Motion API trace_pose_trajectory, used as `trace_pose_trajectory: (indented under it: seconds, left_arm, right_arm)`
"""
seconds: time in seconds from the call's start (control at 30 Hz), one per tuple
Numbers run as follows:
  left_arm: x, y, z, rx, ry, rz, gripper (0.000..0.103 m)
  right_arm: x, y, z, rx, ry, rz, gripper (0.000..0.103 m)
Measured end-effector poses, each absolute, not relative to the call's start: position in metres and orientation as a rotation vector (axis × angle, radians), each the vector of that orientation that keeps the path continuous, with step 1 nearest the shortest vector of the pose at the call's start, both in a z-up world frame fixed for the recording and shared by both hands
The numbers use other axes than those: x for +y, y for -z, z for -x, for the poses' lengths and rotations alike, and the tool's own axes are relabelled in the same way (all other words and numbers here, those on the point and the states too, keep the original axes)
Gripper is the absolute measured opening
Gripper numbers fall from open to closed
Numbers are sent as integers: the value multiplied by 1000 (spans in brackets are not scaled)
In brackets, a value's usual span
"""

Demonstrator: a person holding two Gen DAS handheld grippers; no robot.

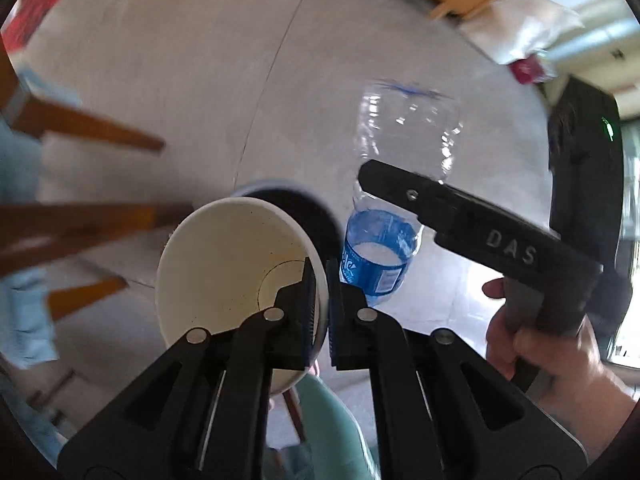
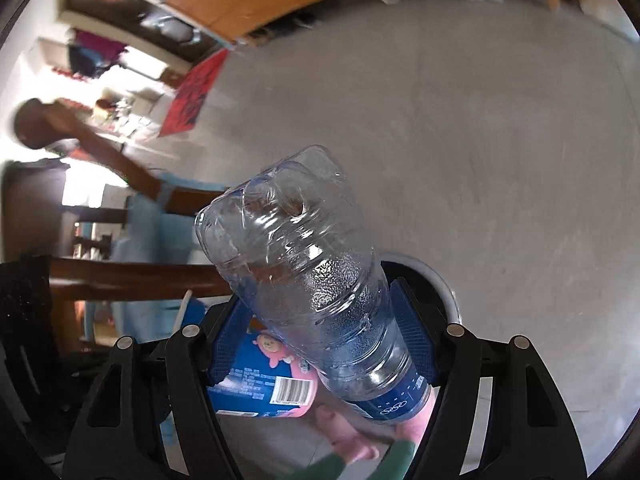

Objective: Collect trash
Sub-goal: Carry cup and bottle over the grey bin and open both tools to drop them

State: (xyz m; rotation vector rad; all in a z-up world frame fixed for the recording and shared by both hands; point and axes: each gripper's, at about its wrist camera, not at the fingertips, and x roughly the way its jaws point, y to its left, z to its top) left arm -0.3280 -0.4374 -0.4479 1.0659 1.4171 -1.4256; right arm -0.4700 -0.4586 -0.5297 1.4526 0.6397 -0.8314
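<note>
A: Left wrist view first. What is the left gripper (image 1: 320, 300) doing?

B: Its 2 fingers pinch the wall of a paper cup (image 1: 236, 276), 1 finger inside the mouth and 1 outside, clamped tight on the rim. The cup's opening faces the camera, so its long axis runs back along the fingers, and it looks empty apart from stains.

A: And beyond the fingertips?

B: Just past the cup, a dark round bin (image 1: 304, 208) with a pale rim stands on the floor (image 1: 180, 80). To the right of the fingers, the right gripper (image 1: 384, 184) holds a clear plastic bottle (image 1: 380, 256); its blue label is nearest these fingers and its clear end points away.

A: Now the right wrist view.

B: The right gripper's (image 2: 324, 344) blue pads (image 2: 416, 336) grip the bottle (image 2: 304, 256) across its lower body, just above the label. Its long axis leans forward and to the left of the fingers, base end out front and the label end back toward the camera. Below the left finger sits the cup's printed outside (image 2: 260, 384), and the bin's rim (image 2: 436, 280) shows just behind the right finger.

A: How far along?

B: I judge about halfway: 2 pieces are picked up and carried near the bin, neither is in it yet. Dropping both remains.
</note>
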Motion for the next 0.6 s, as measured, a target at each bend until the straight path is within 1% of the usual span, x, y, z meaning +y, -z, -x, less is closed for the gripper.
trace_pose_trajectory:
  seconds: [0.03, 0.13, 0.2, 0.27, 0.3, 0.33, 0.37, 0.4, 0.43, 0.47, 0.6]
  left_arm:
    - [-438, 475, 325, 1432, 1388, -1075, 4]
    - [-439, 540, 317, 1505, 1296, -1057, 4]
    - [-434, 576, 318, 1502, 1272, -1086, 4]
    - [-430, 600, 321, 1477, 1266, -1147, 4]
    - [-426, 616, 324, 1494, 1265, -1177, 4]
    - [-423, 628, 327, 1522, 1262, -1202, 9]
    - [-417, 637, 326, 1545, 1264, -1220, 31]
    - [-418, 640, 328, 1518, 1256, -1247, 53]
    - [-416, 639, 330, 1457, 1212, -1297, 61]
    - [-425, 634, 336, 1414, 1213, -1309, 67]
    - [-415, 619, 334, 1448, 1192, -1295, 67]
  right_arm:
    - [-454, 564, 467, 629, 831, -1496, 69]
    - [-453, 616, 455, 643, 831, -1514, 70]
    - [-451, 643, 447, 642, 813, -1523, 71]
    - [-445, 666, 437, 676, 792, -1518, 72]
    - [-442, 673, 434, 700, 785, -1519, 73]
    - [-437, 680, 428, 753, 782, -1504, 74]
    - [-436, 684, 426, 786, 778, -1493, 75]
    - [-433, 684, 425, 809, 775, -1485, 75]
    - [-430, 685, 425, 834, 768, -1477, 75]
    - [-428, 684, 427, 865, 765, -1470, 76]
    - [-423, 664, 444, 905, 752, -1443, 76]
